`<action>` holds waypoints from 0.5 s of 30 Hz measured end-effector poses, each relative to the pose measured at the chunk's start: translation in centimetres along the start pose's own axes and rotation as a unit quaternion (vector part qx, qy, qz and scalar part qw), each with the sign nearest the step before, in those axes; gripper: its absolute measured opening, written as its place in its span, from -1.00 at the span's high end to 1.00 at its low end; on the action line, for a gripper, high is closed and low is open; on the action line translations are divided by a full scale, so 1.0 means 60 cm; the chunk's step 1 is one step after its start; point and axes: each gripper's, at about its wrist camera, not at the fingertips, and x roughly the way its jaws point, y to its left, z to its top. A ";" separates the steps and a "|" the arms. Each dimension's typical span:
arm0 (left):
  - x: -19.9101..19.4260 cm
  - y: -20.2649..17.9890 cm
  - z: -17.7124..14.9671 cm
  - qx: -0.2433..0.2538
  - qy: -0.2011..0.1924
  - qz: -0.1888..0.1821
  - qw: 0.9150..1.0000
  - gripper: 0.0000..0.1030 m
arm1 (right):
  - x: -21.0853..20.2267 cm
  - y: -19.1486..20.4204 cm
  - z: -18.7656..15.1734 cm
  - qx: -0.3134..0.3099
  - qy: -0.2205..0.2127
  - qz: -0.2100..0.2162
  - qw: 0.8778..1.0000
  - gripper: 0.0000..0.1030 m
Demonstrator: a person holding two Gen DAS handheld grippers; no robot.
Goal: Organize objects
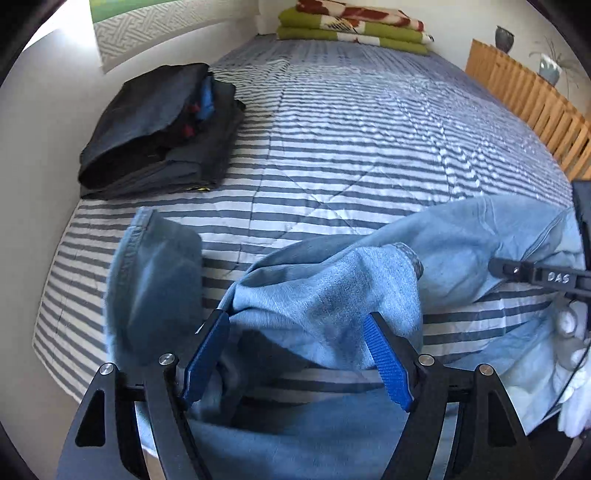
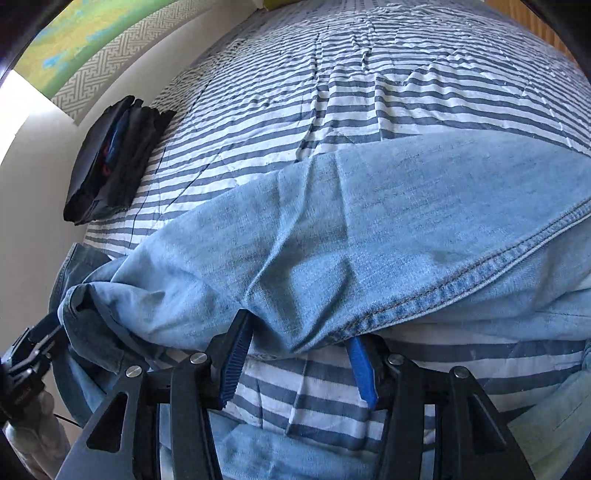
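Observation:
Light blue jeans (image 1: 325,288) lie crumpled across the near end of the striped bed (image 1: 332,129). My left gripper (image 1: 297,315) stands open and wide, with a hump of denim loose between its blue pads (image 1: 207,354). In the right wrist view the jeans (image 2: 369,221) drape over my right gripper (image 2: 299,328), which is shut on a bunched fold by the stitched hem; its right fingertip is hidden under the cloth. The right gripper's finger (image 1: 517,271) enters the left wrist view from the right, beside a white-gloved hand (image 1: 569,332). The left gripper (image 2: 33,350) shows at the lower left.
A stack of folded dark clothes (image 1: 159,129) sits at the bed's left edge by the white wall (image 2: 110,162). Folded green and red blankets (image 1: 351,26) lie at the far end. A wooden slatted rail (image 1: 528,103) with vases (image 1: 504,37) behind it runs along the right.

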 end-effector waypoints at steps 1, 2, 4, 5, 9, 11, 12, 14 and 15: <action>0.014 -0.006 0.002 0.004 0.002 0.005 1.000 0.10 | -0.005 0.002 0.003 0.000 -0.007 -0.002 1.000 0.42; 0.026 -0.009 0.007 0.009 0.014 0.004 1.000 0.91 | -0.011 0.007 0.008 -0.005 -0.013 0.000 1.000 0.74; 0.032 0.007 0.013 -0.014 0.018 -0.020 1.000 0.98 | -0.037 0.018 0.015 -0.020 -0.033 0.002 0.999 0.82; 0.026 0.020 0.016 -0.025 0.011 -0.031 0.999 0.98 | -0.054 0.024 0.017 -0.032 -0.048 0.002 0.998 0.85; -0.035 0.074 0.029 -0.056 -0.028 -0.052 0.997 0.98 | -0.130 0.053 0.039 -0.065 -0.102 0.012 0.993 0.89; -0.081 0.108 0.037 -0.069 -0.057 -0.059 0.994 0.98 | -0.170 0.057 0.056 -0.064 -0.129 0.032 0.989 0.89; -0.108 0.130 0.043 -0.077 -0.071 -0.066 0.992 0.98 | -0.190 0.056 0.067 -0.063 -0.142 0.039 0.987 0.89; -0.147 0.166 0.049 -0.088 -0.093 -0.080 0.989 0.98 | -0.218 0.055 0.093 -0.054 -0.168 0.043 0.983 0.89; -0.162 0.187 0.055 -0.093 -0.101 -0.088 0.987 0.98 | -0.230 0.050 0.108 -0.045 -0.177 0.044 0.982 0.89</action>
